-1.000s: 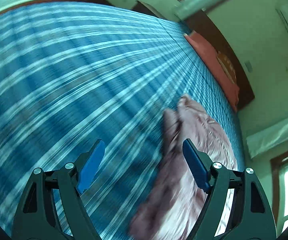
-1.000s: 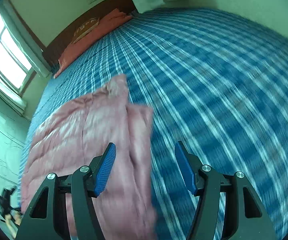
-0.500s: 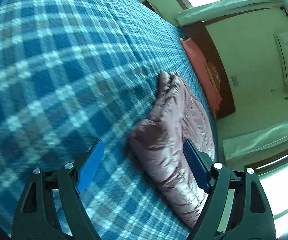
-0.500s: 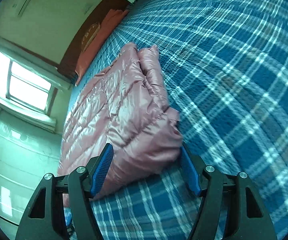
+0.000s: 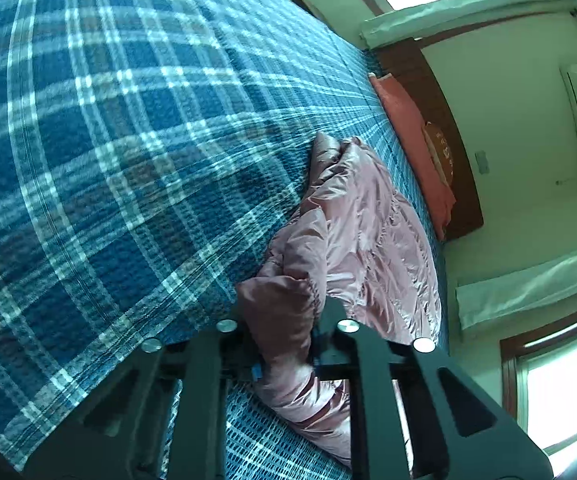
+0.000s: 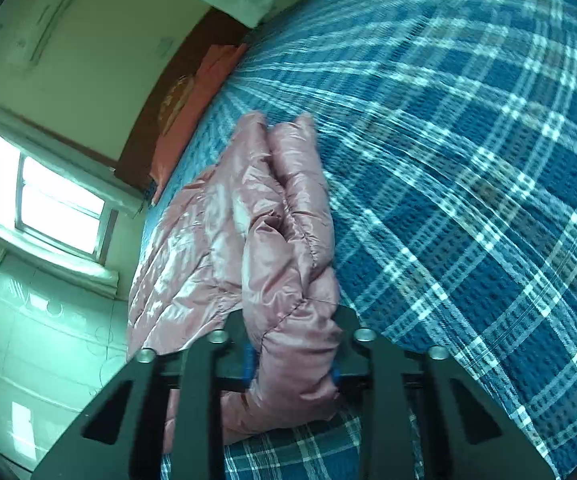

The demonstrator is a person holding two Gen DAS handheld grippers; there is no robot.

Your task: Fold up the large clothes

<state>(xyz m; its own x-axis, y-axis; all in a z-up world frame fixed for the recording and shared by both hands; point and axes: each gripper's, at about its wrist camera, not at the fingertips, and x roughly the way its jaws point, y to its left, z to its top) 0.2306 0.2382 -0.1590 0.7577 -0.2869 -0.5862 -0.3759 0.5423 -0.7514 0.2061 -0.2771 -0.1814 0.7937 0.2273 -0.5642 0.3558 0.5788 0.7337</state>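
A shiny pink puffer jacket (image 5: 372,220) lies bunched on a blue plaid bed cover (image 5: 128,140). In the left wrist view, my left gripper (image 5: 282,332) has its jaws closing, and they pinch a puffy fold of the jacket's near end between them. In the right wrist view the same pink jacket (image 6: 216,232) stretches away toward the window. My right gripper (image 6: 294,356) also has its jaws closing, with a thick fold of the jacket squeezed between the blue pads.
The plaid bed cover (image 6: 468,160) spreads wide beside the jacket. An orange-red pillow (image 5: 408,140) leans at a dark wooden headboard (image 5: 440,120). Bright windows (image 6: 48,200) and pale walls bound the room past the bed's edge.
Both grippers dropped onto the jacket's near end and went from wide open to closed on folds of it. The fabric between the jaws is now bunched.
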